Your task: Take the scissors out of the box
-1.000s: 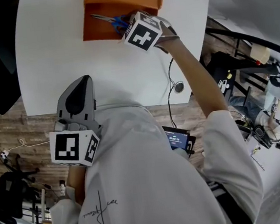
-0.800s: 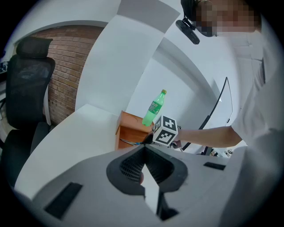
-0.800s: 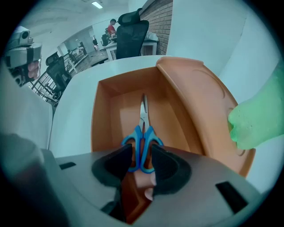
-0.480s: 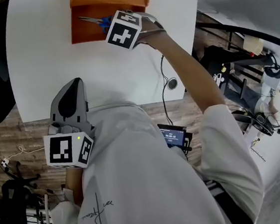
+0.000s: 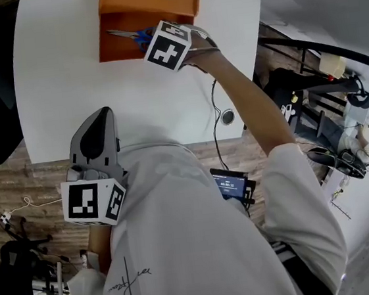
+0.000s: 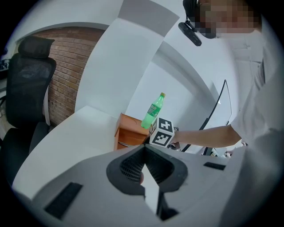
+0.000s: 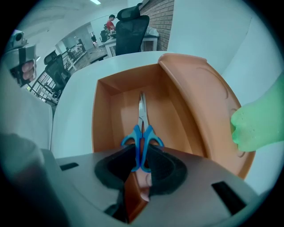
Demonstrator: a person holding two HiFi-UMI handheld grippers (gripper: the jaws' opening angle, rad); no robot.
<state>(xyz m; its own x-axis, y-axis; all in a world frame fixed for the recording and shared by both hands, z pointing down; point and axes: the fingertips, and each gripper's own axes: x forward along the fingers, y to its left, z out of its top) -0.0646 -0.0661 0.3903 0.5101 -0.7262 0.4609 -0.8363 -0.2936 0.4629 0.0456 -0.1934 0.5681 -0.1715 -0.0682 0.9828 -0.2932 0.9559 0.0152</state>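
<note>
An orange box [image 5: 115,52] stands open at the far edge of the white table [image 5: 65,91]. Scissors [image 5: 127,35] with blue handles and steel blades lie flat inside it. My right gripper [image 5: 151,41] points steeply down into the box. In the right gripper view the scissors [image 7: 142,135] have their handles between the jaws of the right gripper [image 7: 141,167]. The jaws have just been closing and the pads sit against the blue handles. My left gripper [image 5: 99,117] is held back at the table's near edge, shut and empty, aimed toward the box [image 6: 129,133].
A green plastic bottle [image 6: 153,111] stands on the box's raised lid, close to the right gripper [image 7: 257,126]. A cable and a round grommet [image 5: 226,114] are at the table's right near corner. A black office chair [image 6: 26,88] stands off the table's left side.
The head view has shifted a little. Both grippers keep their places, the right one staying down in the box over the scissors' handles.
</note>
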